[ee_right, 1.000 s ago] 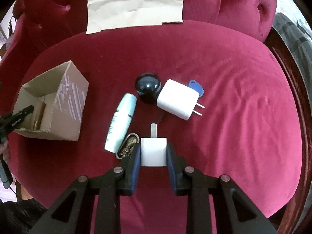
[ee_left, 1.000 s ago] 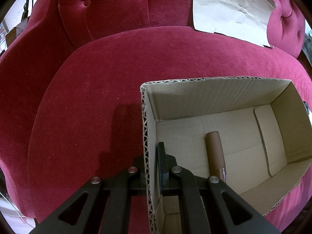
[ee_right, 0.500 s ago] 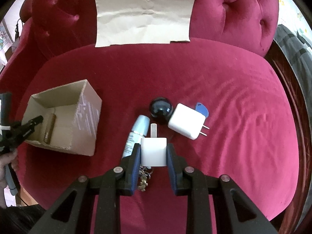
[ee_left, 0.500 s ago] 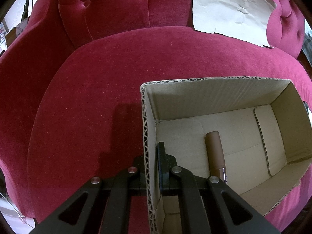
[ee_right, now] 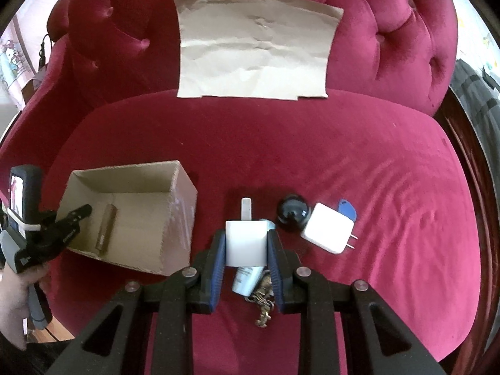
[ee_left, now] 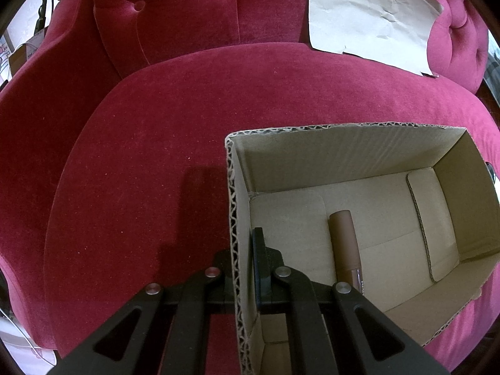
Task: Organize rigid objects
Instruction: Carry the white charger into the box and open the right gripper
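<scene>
Right wrist: white charger (ee_right: 246, 243) between fingers (ee_right: 217, 257).

Black tool (ee_right: 246, 243), blue pads (ee_right: 218, 265), silver screws.

red velvet sofa (ee_right: 312, 143), corrugated cardboard box (ee_left: 343, 162)

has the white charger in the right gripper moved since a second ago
Yes. The small white charger, clamped in the right gripper, has risen away from the sofa seat; the items below look smaller.
</scene>
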Demonstrator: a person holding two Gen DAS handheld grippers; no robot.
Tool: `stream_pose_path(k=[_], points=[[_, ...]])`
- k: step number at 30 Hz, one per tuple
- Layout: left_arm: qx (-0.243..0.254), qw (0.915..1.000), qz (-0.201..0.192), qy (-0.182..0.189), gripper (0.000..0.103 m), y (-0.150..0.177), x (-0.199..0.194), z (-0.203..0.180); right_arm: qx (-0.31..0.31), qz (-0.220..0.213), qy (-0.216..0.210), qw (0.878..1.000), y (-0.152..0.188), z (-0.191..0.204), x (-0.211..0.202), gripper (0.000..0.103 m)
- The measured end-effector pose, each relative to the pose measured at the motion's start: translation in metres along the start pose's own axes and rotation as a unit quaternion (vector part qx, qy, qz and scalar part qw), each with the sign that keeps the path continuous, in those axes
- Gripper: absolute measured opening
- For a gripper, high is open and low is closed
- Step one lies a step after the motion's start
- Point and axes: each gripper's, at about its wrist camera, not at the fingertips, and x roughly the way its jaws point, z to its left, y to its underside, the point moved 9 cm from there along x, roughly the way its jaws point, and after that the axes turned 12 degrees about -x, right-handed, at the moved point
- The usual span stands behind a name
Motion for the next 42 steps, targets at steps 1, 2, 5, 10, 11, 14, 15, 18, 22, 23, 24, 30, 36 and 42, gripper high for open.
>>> stream_pose_path(k=[1, 2, 5, 10, 11, 14, 15, 18, 22, 23, 24, 30, 36, 42], points=[[0.0, 1.0, 0.0, 0.0, 0.004, 0.0, 0.0, 0.0, -0.001, -0.002, -0.001, 1.0, -0.002, 0.002, 0.0, 0.027], [0.0, 1.0, 0.0, -0.001, 0.004, 0.0, 0.0, -0.001, -0.002, -0.004, -0.003, 1.0, -0.005, 0.006, 0.0, 0.027], [-0.001, 1.0, 0.0, -0.001, 0.004, 0.0, 0.0, -0.001, -0.007, -0.008, -0.008, 1.0, -0.011, 0.013, 0.0, 0.027], [0.0, 1.0, 0.0, -0.002, 0.004, 0.0, 0.0, -0.001, -0.014, -0.019, -0.014, 1.0, -0.023, 0.026, -0.004, 0.027], [-0.001, 1.0, 0.0, -0.001, 0.004, 0.0, -0.001, -0.001, -0.018, -0.022, -0.013, 1.0, -0.026, 0.03, -0.004, 0.027], [-0.001, 1.0, 0.0, -0.001, 0.004, 0.0, -0.001, -0.002, -0.026, -0.028, -0.016, 0.999, -0.034, 0.04, -0.007, 0.027], [0.0, 1.0, 0.0, -0.001, 0.004, 0.0, -0.001, -0.001, -0.027, -0.029, -0.017, 0.999, -0.036, 0.043, -0.007, 0.027], [-0.001, 1.0, 0.0, -0.001, 0.004, 0.0, 0.0, -0.002, -0.032, -0.031, -0.021, 0.999, -0.043, 0.051, -0.005, 0.027], [-0.001, 1.0, 0.0, -0.001, 0.004, 0.0, 0.0, -0.002, -0.041, -0.034, -0.028, 0.998, -0.049, 0.066, -0.003, 0.027], [-0.001, 1.0, 0.0, -0.001, 0.004, 0.0, 0.0, -0.002, -0.043, -0.036, -0.03, 0.998, -0.049, 0.07, -0.002, 0.027], [-0.001, 1.0, 0.0, -0.001, 0.004, 0.0, -0.001, -0.002, -0.044, -0.036, -0.033, 0.998, -0.049, 0.075, -0.001, 0.027], [-0.001, 1.0, 0.0, -0.001, 0.004, 0.0, -0.001, -0.002, -0.051, -0.036, -0.045, 0.997, -0.048, 0.096, 0.008, 0.027], [-0.001, 1.0, 0.0, -0.001, 0.004, 0.0, -0.001, -0.002, -0.058, -0.034, -0.05, 0.996, -0.051, 0.113, 0.016, 0.027], [0.0, 1.0, 0.0, -0.001, 0.004, 0.0, 0.0, -0.002, -0.064, -0.029, -0.061, 0.996, -0.053, 0.127, 0.026, 0.027]])
